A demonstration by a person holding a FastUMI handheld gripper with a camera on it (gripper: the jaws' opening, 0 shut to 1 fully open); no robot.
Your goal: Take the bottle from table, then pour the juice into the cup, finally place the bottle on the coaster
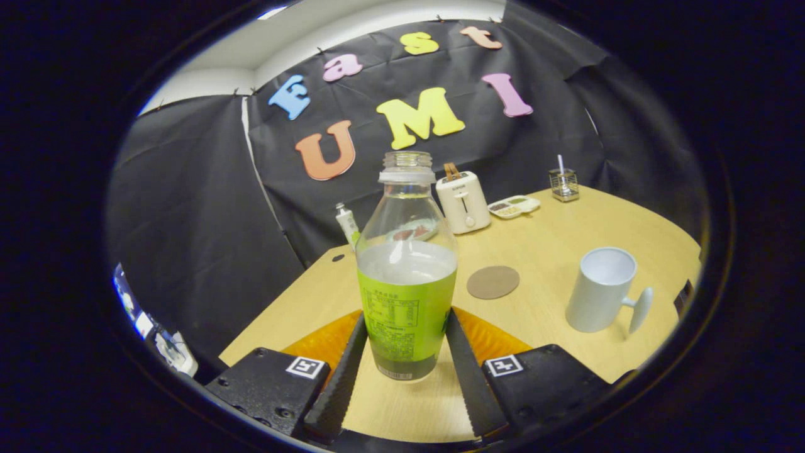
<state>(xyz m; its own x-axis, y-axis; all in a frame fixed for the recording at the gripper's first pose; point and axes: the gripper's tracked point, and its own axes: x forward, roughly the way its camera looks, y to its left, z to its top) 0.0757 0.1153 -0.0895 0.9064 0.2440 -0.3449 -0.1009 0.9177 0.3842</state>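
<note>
A clear bottle with a green label and no cap stands upright between my fingers, about half full of pale liquid. My gripper is shut on the bottle, one finger against the label's left side and the other against its right. I cannot tell whether the bottle's base rests on the table or hangs just above it. Beyond the fingers to the right, a round brown coaster lies flat on the table. Further right stands a white cup, upright and empty-looking, with its handle pointing right.
At the back of the table are a white toaster, a small divided dish, a wire holder and a white tube. An orange surface shows behind the fingers. The table's left edge drops off near the bottle.
</note>
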